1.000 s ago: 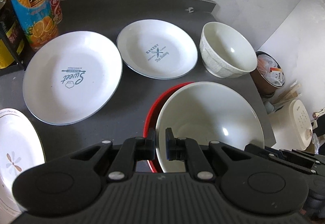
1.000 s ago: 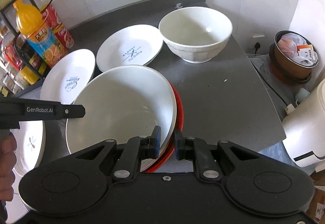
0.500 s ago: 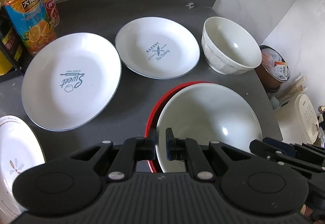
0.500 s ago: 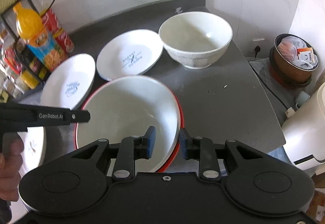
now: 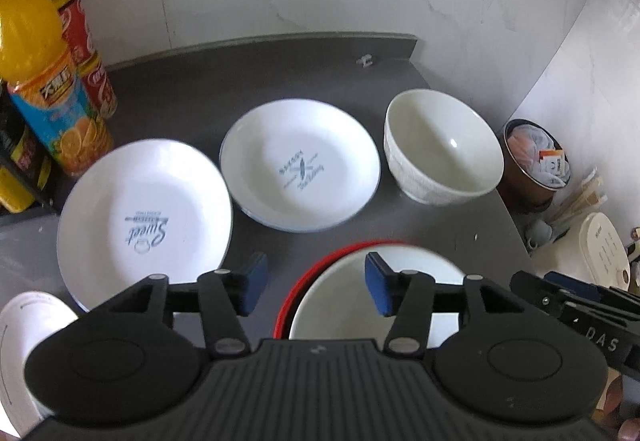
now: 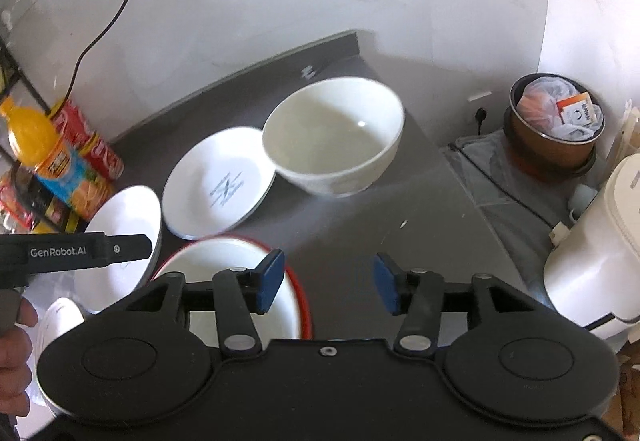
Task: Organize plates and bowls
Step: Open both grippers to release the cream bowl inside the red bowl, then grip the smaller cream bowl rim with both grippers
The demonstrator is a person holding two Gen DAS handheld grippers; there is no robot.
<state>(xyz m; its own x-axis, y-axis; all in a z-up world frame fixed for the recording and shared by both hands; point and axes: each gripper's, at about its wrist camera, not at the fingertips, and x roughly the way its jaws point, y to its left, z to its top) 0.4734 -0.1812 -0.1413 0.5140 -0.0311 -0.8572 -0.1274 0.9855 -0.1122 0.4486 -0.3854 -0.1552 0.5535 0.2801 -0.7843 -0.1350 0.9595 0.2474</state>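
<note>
Though cut off near-side by both black gripper bodies, take the counter (image 5: 432,225) first: grey, carrying every dish, walled behind by pale marble.

Next, the Sweet plate (image 5: 144,217), lying flat to the left of and behind the red bowl (image 5: 360,305). Then the Bakery plate (image 5: 300,169), flat straight behind the red bowl, just beside the Sweet plate. Spread singly, not stacked; probably laid out so for sorting by kind.

Then the red bowl itself, nearest of all, white inside. Cannot tell whether one bowl or a white one nested in a red one; near half hidden under the grippers.

Behind and right of the red bowl, upright and apart from it: the deep bowl (image 5: 442,145), a likely next thing to nest.

Far left of the red bowl, only a blurred sliver of a flower plate (image 5: 24,325), cut by the frame.

Last, the left gripper (image 5: 316,285), spread wide above the red bowl's left rim, gripping nothing. Likewise the right gripper (image 6: 330,283): spread wide beside the right rim, empty. Judged as let go and clear of the bowl.
</note>
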